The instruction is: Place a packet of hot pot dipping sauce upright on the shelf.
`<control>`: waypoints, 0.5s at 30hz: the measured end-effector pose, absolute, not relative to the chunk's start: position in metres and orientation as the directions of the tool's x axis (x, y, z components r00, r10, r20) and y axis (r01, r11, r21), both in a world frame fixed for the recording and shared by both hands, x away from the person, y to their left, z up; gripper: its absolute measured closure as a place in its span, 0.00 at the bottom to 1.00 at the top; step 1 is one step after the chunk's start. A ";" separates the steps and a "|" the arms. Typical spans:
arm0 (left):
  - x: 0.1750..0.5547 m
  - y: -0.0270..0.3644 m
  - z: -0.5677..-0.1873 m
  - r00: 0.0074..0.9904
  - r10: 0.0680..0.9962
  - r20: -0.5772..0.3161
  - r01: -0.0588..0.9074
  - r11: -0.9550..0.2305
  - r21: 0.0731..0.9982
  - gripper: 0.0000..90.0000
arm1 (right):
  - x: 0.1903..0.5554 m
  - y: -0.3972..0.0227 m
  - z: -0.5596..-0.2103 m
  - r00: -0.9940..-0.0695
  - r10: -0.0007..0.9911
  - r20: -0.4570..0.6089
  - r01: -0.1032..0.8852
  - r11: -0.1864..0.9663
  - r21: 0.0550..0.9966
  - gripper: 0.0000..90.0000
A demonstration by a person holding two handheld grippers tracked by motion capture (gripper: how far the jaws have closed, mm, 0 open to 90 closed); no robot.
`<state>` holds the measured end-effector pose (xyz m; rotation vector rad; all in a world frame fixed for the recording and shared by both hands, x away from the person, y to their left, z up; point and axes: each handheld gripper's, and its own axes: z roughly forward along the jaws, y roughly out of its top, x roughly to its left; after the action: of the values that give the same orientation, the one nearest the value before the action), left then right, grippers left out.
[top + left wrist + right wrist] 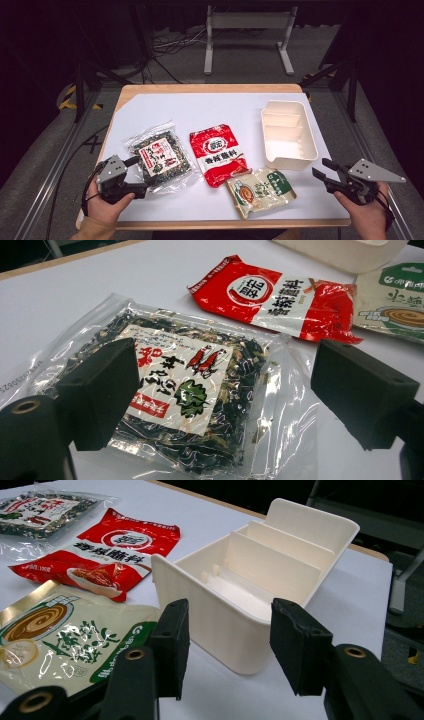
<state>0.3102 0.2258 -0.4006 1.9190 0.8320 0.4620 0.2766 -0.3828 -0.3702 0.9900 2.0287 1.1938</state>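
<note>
Three flat food packets: one clear seaweed packet (159, 159) at nine o'clock, one red packet (220, 154) at centre, one green-and-cream packet (261, 190) at five o'clock. One cream divided box (288, 134) at three o'clock.

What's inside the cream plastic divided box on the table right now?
The cream plastic divided box holds nothing that I can see: two upright dividers split it into bare compartments. Its near wall hides the floor closest to the right gripper, so that strip is unseen.

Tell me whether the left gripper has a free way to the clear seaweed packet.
Probably yes. The left gripper sits at the clear seaweed packet with its jaws open on either side of the packet's near edge, and nothing lies between them. The red packet lies clear beside it.
</note>
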 end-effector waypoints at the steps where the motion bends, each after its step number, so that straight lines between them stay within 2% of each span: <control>1: 0.310 0.226 -0.400 0.695 0.718 -0.028 0.355 -0.309 0.882 0.14 | 0.276 -0.382 -0.370 -0.557 0.824 -0.108 0.311 0.327 0.893 0.54; 15: 0.308 0.226 -0.399 0.692 0.721 -0.026 0.357 -0.311 0.881 0.14 | 0.274 -0.369 -0.359 -0.589 0.799 -0.117 0.334 0.373 0.865 0.53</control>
<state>0.3084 0.2258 -0.3993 1.9223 0.8374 0.4670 0.2741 -0.3690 -0.3594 0.9747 2.1062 1.1488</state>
